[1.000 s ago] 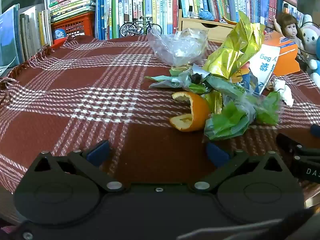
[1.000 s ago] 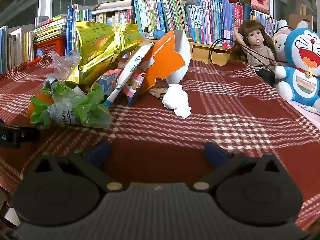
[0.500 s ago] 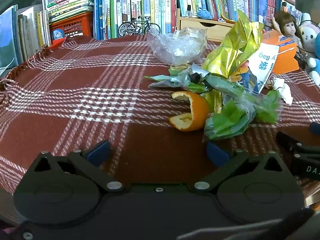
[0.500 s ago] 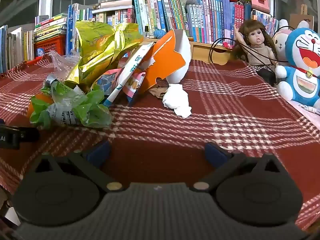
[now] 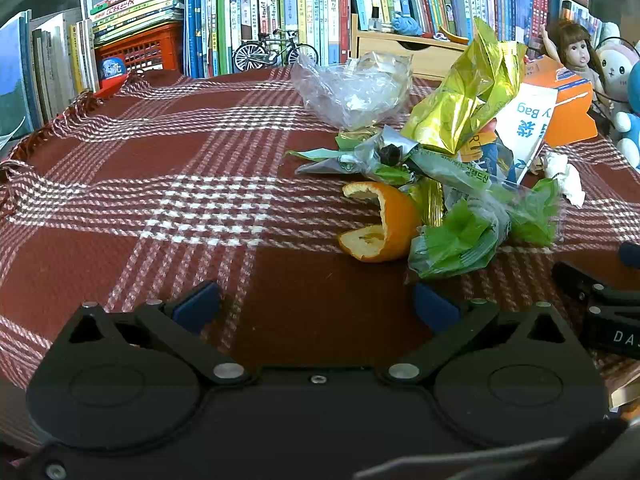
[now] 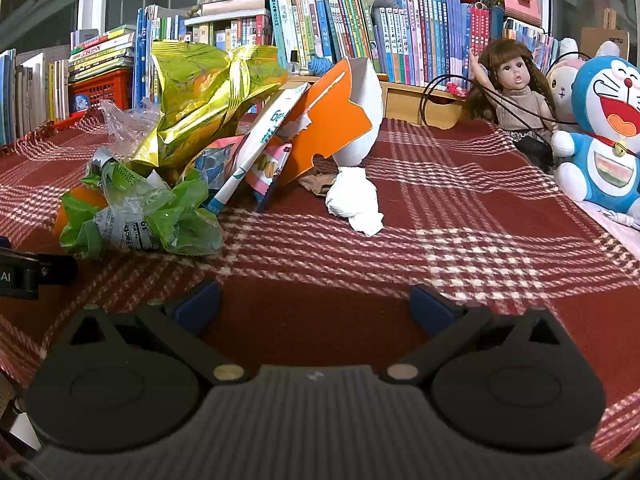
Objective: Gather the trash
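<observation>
A heap of trash lies on the red plaid tablecloth (image 5: pixel 160 184). It holds an orange peel (image 5: pixel 380 224), a crumpled green wrapper (image 5: pixel 472 236) (image 6: pixel 140 216), a gold foil bag (image 5: pixel 468 92) (image 6: pixel 204 92), a clear plastic bag (image 5: pixel 356 92), a torn orange-and-white paper bag (image 6: pixel 332 120) and a white tissue wad (image 6: pixel 354 200). My left gripper (image 5: pixel 316 304) stands open just short of the peel, nothing between its fingers. My right gripper (image 6: pixel 314 302) is open too, a little in front of the tissue wad.
Books (image 6: pixel 340 24) line the back of the table, with a red basket (image 5: pixel 140 50), a toy bicycle (image 5: pixel 276 48) and a wooden drawer box (image 5: pixel 404 50). A doll (image 6: pixel 514 88) and a blue plush toy (image 6: pixel 604 136) sit at the right edge.
</observation>
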Action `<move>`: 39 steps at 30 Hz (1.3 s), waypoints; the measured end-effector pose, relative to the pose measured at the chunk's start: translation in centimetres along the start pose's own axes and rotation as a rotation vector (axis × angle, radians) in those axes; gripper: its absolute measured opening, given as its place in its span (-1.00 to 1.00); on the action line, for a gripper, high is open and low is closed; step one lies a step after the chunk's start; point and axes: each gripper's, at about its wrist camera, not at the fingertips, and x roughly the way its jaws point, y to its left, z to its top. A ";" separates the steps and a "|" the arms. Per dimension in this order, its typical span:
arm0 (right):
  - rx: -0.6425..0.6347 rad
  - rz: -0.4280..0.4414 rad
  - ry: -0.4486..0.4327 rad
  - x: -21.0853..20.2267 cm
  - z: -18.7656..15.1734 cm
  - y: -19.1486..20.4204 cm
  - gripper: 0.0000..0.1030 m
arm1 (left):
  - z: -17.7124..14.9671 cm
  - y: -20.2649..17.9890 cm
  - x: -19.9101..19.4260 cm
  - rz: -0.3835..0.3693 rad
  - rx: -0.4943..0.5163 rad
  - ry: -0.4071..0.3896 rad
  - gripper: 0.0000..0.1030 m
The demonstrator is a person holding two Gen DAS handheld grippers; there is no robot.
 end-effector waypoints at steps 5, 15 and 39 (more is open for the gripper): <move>0.000 0.000 0.001 0.0 0.0 0.0 1.00 | 0.0 0.0 0.0 0.001 -0.001 0.000 1.00; 0.000 0.000 0.003 0.0 0.0 0.1 1.00 | 0.0 0.0 0.0 0.001 0.000 0.001 1.00; 0.001 0.000 -0.001 0.0 0.0 -0.1 1.00 | 0.1 -0.1 -0.1 0.001 -0.001 0.001 1.00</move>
